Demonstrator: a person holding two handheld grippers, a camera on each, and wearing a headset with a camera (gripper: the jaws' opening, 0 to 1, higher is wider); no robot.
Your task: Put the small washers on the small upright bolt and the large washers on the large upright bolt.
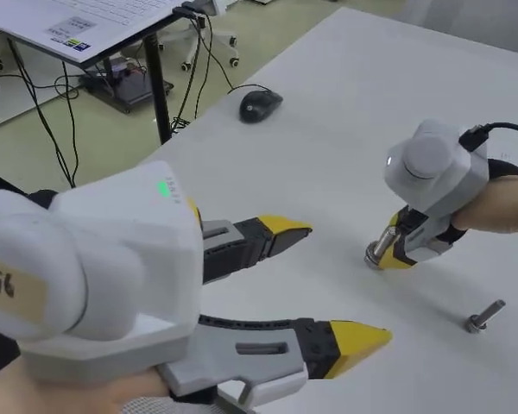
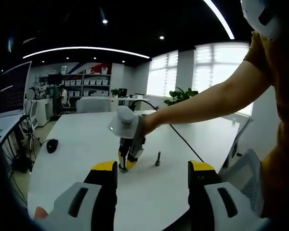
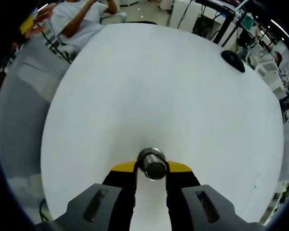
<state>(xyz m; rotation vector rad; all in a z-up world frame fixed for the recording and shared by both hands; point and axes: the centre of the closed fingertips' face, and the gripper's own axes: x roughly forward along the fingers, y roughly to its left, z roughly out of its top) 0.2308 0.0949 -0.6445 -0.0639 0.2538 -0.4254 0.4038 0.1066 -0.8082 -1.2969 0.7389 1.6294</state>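
A large steel bolt (image 1: 382, 243) stands on the white table, with my right gripper (image 1: 393, 250) shut around its shank. Seen end-on in the right gripper view, the large bolt (image 3: 152, 163) sits clamped between the yellow-tipped jaws of the right gripper (image 3: 151, 169). A small bolt (image 1: 484, 316) stands upright on its head to the right; the small bolt (image 2: 158, 158) also shows in the left gripper view beside the right gripper (image 2: 126, 163) and the large bolt (image 2: 123, 166). My left gripper (image 1: 328, 280) is open near the front, jaws wide apart, left gripper (image 2: 153, 174) holding nothing.
A black computer mouse (image 1: 260, 104) lies toward the table's far left edge. A laptop on a black stand (image 1: 95, 26) with cables sits beyond the table (image 1: 354, 129). A person's arm (image 2: 207, 96) reaches in from the right. Shelves and desks fill the room behind.
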